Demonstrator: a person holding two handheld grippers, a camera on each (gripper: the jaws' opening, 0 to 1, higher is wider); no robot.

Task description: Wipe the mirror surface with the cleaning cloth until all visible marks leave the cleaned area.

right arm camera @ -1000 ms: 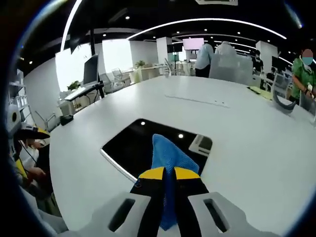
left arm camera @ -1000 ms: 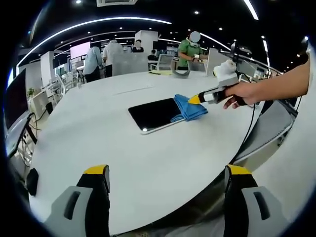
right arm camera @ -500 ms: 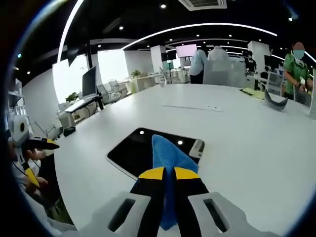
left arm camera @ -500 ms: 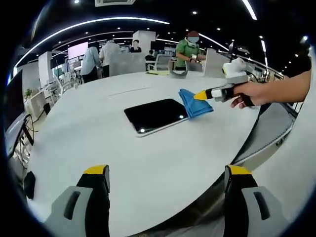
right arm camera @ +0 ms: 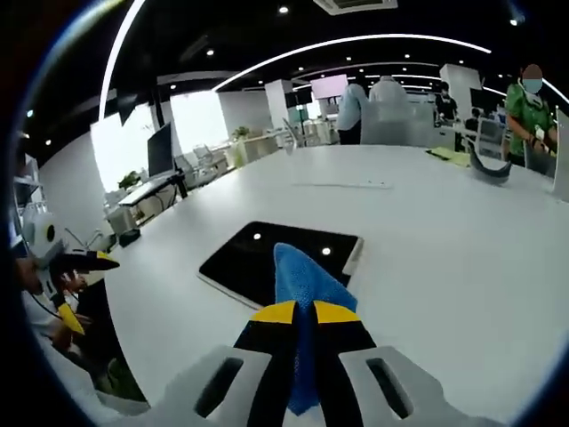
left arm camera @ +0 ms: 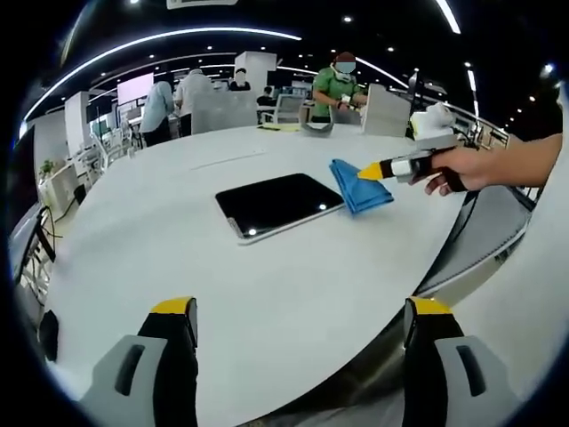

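Wipe step, cloth lifted off glass.
L gripper (left arm camera: 293, 331) jaws apart, idle low over desk (left arm camera: 133, 249); mirror (left arm camera: 277, 203) flat mid-desk; blue cloth (left arm camera: 357, 185) just beside its right edge, clamped in R gripper (right arm camera: 304, 311). Marks unreadable. Next: lower cloth onto mirror, press, stroke.

Bright ceiling strips, glare spots on mirror (left arm camera: 278, 204) (fisheye-bent edges), sharp

The cloth (right arm camera: 300, 283) hides the mirror's (right arm camera: 267, 258) near edge, perhaps marks.
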